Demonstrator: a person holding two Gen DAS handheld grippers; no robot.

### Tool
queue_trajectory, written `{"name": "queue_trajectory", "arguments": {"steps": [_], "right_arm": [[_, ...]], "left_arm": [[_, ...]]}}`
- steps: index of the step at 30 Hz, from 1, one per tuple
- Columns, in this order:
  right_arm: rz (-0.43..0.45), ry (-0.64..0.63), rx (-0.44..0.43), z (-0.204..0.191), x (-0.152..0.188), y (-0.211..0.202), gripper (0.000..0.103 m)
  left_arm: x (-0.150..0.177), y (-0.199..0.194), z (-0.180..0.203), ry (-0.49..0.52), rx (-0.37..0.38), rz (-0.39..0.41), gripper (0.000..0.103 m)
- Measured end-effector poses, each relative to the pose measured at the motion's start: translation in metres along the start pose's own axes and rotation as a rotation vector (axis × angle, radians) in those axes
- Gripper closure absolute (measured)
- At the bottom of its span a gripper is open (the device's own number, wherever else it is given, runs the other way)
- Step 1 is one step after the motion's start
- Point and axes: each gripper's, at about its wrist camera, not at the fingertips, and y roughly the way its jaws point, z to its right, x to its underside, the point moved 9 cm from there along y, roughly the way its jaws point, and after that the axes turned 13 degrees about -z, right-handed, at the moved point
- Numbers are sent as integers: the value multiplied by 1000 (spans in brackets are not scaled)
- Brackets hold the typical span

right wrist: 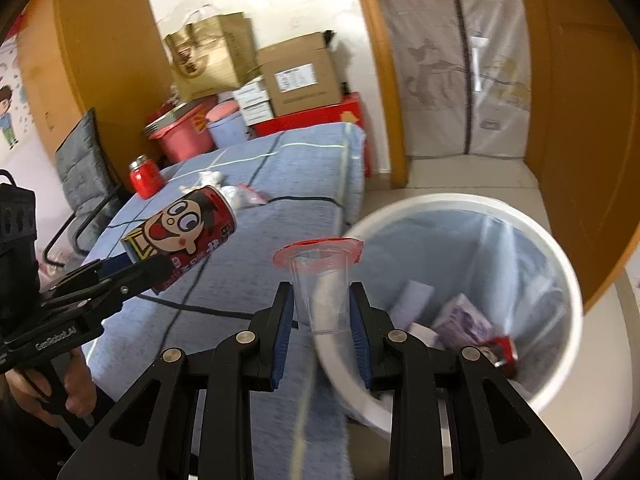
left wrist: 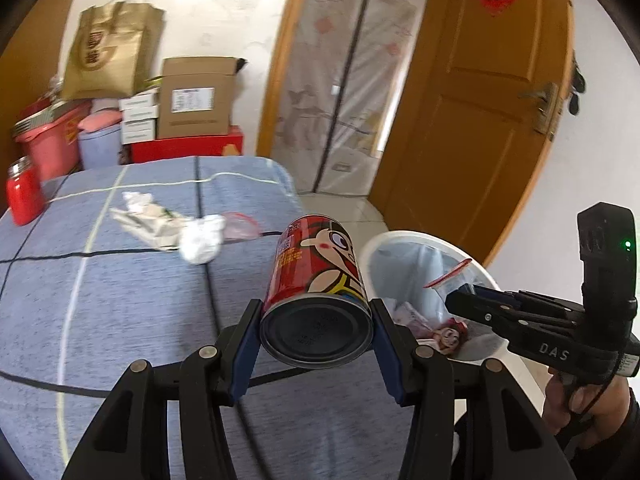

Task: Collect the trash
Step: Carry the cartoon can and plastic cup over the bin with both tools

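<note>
My left gripper (left wrist: 316, 320) is shut on a red cartoon can (left wrist: 320, 276), held above the blue-covered table's right edge, just left of the white trash bin (left wrist: 404, 238). The can also shows in the right wrist view (right wrist: 180, 228). My right gripper (right wrist: 322, 300) is shut on a clear plastic cup with a red rim (right wrist: 318, 264), held over the bin's near-left rim (right wrist: 460, 200). In the left wrist view the right gripper (left wrist: 460, 298) reaches over the bin. Crumpled white paper (left wrist: 200, 238) and wrappers (left wrist: 144, 220) lie on the table.
The bin holds a clear liner and several pieces of trash (right wrist: 464, 320). A red jar (left wrist: 22, 196) stands at the table's far left. Boxes (left wrist: 196, 96), a paper bag and plastic buckets (left wrist: 52, 140) sit behind the table. A wooden door (left wrist: 480, 100) stands open behind the bin.
</note>
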Motion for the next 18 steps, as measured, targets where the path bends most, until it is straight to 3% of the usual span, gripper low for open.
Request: {"name": "queue_trajectory", "arguments": {"steps": [11, 18], "right_arm": [[-7, 112, 52, 61, 18, -9, 74], [-19, 141, 61, 76, 25, -7, 74]], "left_arm": [[-5, 32, 54, 93, 60, -53, 51], [-5, 54, 75, 130, 80, -89, 51]]}}
